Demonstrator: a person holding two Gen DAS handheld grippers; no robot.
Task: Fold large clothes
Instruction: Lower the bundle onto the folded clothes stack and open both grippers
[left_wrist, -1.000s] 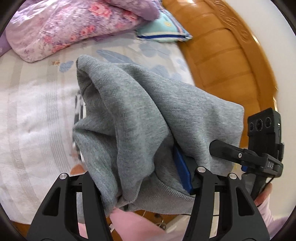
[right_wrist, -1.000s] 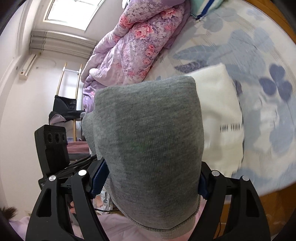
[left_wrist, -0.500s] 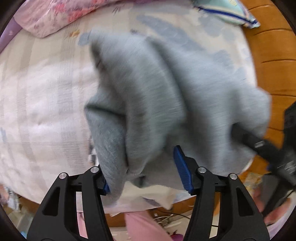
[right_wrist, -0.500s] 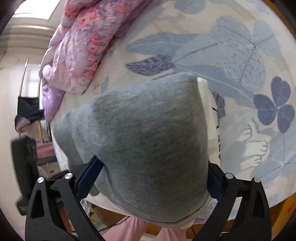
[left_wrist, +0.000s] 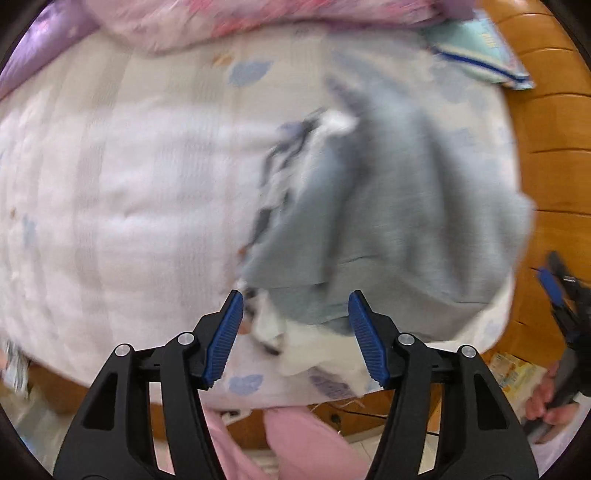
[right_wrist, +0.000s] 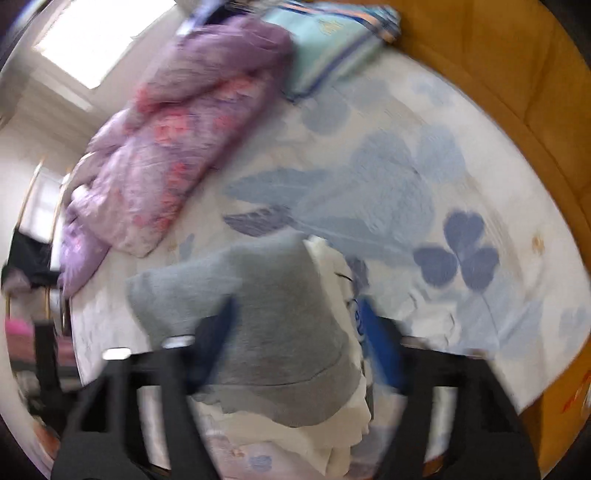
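A folded grey sweatshirt (left_wrist: 388, 221) lies on the bed near its front edge, on top of a white garment (left_wrist: 314, 343). My left gripper (left_wrist: 295, 328) hovers over its near hem, open, blue pads well apart and pressing on nothing. In the left wrist view my right gripper (left_wrist: 554, 291) shows at the right edge, off the cloth, over the wooden frame. In the blurred right wrist view the right gripper (right_wrist: 295, 339) has its jaws closing. The grey sweatshirt (right_wrist: 266, 332) and white garment (right_wrist: 332, 424) lie below, seen between the fingers but not pinched.
A pink and purple floral quilt (right_wrist: 166, 147) and a teal pillow (right_wrist: 332, 40) lie at the far end of the bed sheet (left_wrist: 110, 184). The wooden bed frame (left_wrist: 554, 166) runs along the right. A person's pink trousers (left_wrist: 306, 443) stand at the near edge.
The grey sweatshirt, held up by both grippers a second ago, now lies on the bed over the white garment. Both grippers have let go, and the right one has pulled away.
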